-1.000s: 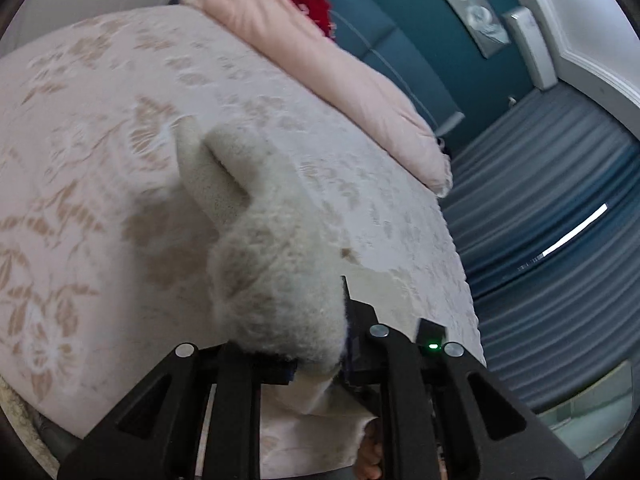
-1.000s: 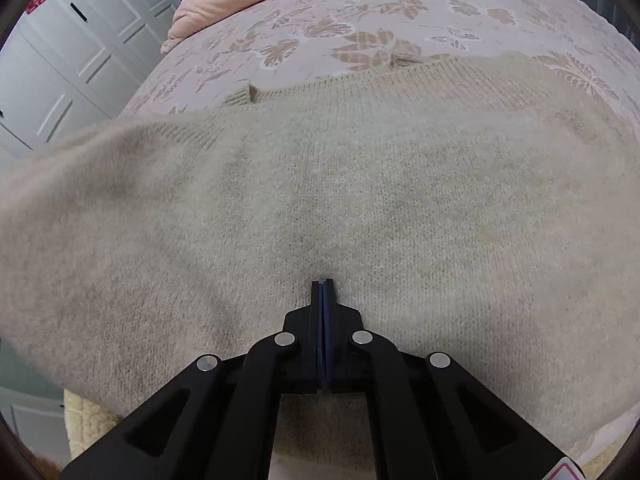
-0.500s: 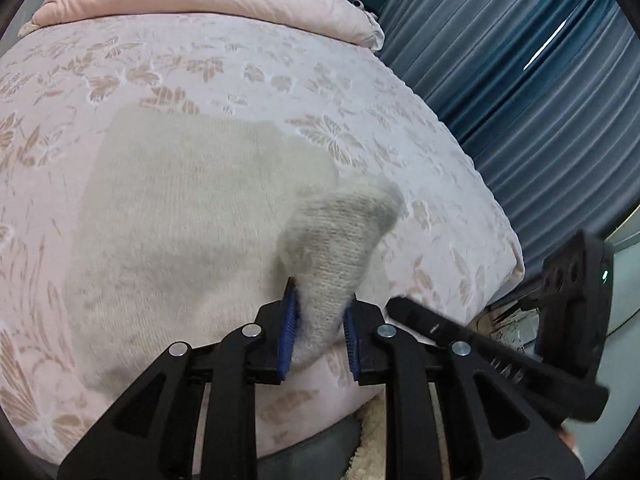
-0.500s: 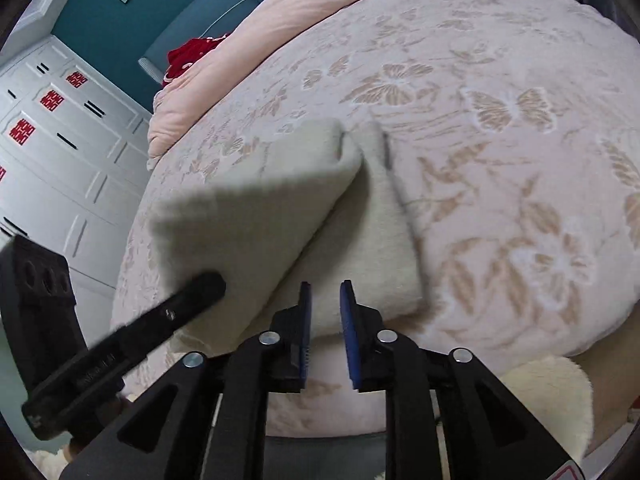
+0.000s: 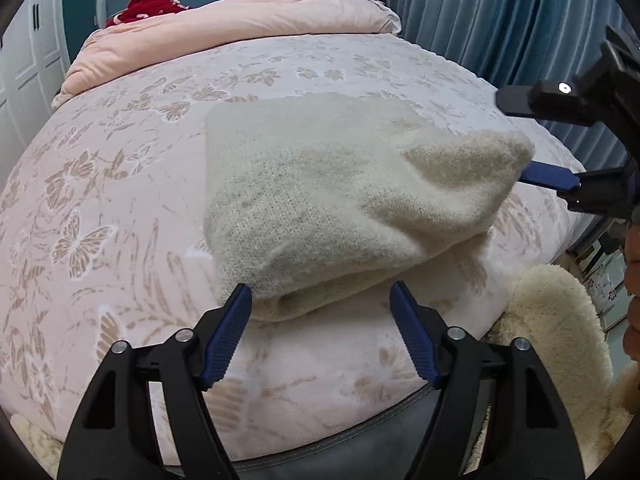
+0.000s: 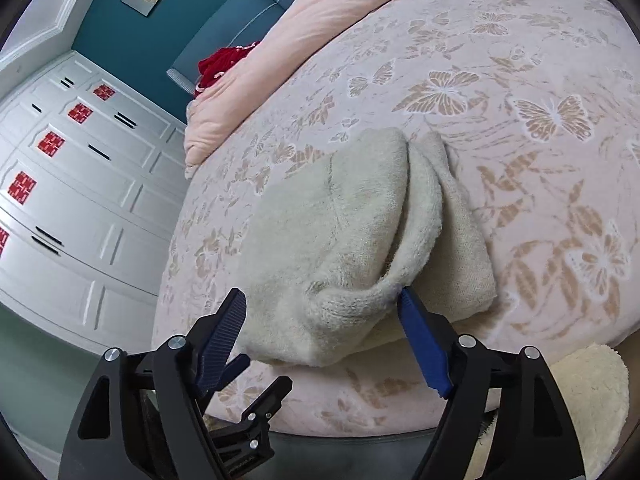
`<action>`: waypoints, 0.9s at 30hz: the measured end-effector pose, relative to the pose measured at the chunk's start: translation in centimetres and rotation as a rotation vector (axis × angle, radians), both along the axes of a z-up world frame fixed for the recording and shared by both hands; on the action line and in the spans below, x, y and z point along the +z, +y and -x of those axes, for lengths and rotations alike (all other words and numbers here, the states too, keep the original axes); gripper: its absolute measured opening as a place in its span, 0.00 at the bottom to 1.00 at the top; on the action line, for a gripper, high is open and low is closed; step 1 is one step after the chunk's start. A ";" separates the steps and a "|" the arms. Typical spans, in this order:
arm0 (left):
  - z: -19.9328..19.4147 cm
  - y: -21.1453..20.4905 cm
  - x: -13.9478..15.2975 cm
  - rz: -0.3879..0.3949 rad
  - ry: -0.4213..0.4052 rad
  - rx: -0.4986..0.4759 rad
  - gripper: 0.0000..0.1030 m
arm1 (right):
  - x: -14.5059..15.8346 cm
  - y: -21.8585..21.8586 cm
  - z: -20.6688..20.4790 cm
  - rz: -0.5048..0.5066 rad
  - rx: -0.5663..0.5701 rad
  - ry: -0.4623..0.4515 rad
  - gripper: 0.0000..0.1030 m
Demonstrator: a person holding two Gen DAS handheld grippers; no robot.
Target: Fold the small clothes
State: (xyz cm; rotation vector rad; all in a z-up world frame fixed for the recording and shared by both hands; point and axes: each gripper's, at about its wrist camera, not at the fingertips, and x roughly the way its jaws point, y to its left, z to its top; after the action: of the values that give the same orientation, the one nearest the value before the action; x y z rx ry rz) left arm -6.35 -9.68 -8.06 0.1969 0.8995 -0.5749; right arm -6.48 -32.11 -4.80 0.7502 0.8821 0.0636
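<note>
Just ahead of your left gripper [image 5: 322, 308], the cream fuzzy knitted sweater [image 5: 320, 196] lies folded on the pink bedspread with tan butterfly and leaf print [image 5: 100, 200], near the bed's close edge. Your left fingers stand wide apart and hold nothing: the left blue pad [image 5: 228, 332] sits just beside the near left corner of the folded knit, and whether it touches you cannot tell; the right pad is clear of the fabric, over bare bedspread.

Your right gripper [image 6: 322, 312] is spread open too. A bunched fold of the sweater [image 6: 352, 240] rests between its fingers, and the tip of the right blue pad [image 6: 424, 344] touches that raised corner; the left pad stands apart from the cloth. In the left wrist view the same right gripper [image 5: 568, 140] comes in from the right side, one blue pad against the lifted, puffed corner of the knit.

Beyond your fingers, a pale pink rolled duvet [image 5: 240, 20] lies across the far end of the bed, with a red cloth [image 5: 144, 4] behind it. A cream shaggy rug [image 5: 560, 340] lies below and to the right of your left fingers.
</note>
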 end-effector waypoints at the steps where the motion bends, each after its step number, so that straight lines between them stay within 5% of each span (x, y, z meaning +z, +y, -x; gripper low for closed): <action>1: -0.1 -0.3 -0.3 -0.013 -0.013 -0.012 0.76 | -0.5 0.4 -0.4 0.024 0.003 0.027 0.75; 2: -0.2 -0.6 -0.6 -0.032 -0.028 -0.016 0.76 | -1.0 0.7 -0.7 0.044 0.003 0.055 0.74; 3: -0.1 -0.7 -0.7 -0.044 -0.040 -0.013 0.76 | -1.8 1.0 -1.5 0.066 0.012 0.086 0.62; 4: -0.2 -0.8 -0.8 -0.045 -0.041 -0.005 0.75 | -2.4 1.3 -2.2 0.081 0.028 0.106 0.48; 5: -0.4 -0.7 -0.6 -0.041 -0.035 0.007 0.70 | -2.9 1.6 -3.1 0.080 0.050 0.117 0.23; 8: -1.5 -0.2 -0.2 -0.031 -0.003 0.040 0.54 | -0.3 1.6 -4.3 0.068 0.071 0.038 0.18; 12: -2.8 0.3 -0.1 -0.022 0.025 0.034 0.06 | 6.5 -0.3 -3.0 -0.058 0.130 -0.252 0.17; 14: -3.4 0.6 -0.3 -0.013 0.050 0.061 0.05 | 5.2 -1.2 -2.6 0.003 0.108 -0.244 0.17; 16: -4.1 1.0 -1.0 -0.005 0.087 0.100 0.04 | -1.0 -2.7 -3.5 0.107 0.040 -0.015 0.16; 18: -4.6 1.2 -2.1 0.016 0.145 0.116 0.02 | -7.3 -4.8 -3.3 0.016 -0.022 0.167 0.16; 21: -4.3 1.1 -2.6 -0.007 0.126 0.116 0.01 | -7.0 -5.6 -1.5 -0.093 -0.066 0.076 0.16; 27: -4.1 1.9 -2.4 0.030 0.159 0.127 0.04 | -6.7 -4.4 -1.6 0.078 -0.019 0.104 0.23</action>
State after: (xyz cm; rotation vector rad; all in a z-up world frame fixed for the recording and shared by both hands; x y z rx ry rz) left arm -2.22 -7.76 -10.48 0.0661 1.0492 -0.4906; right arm -4.92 -36.55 -11.50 0.6936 0.9713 -0.0265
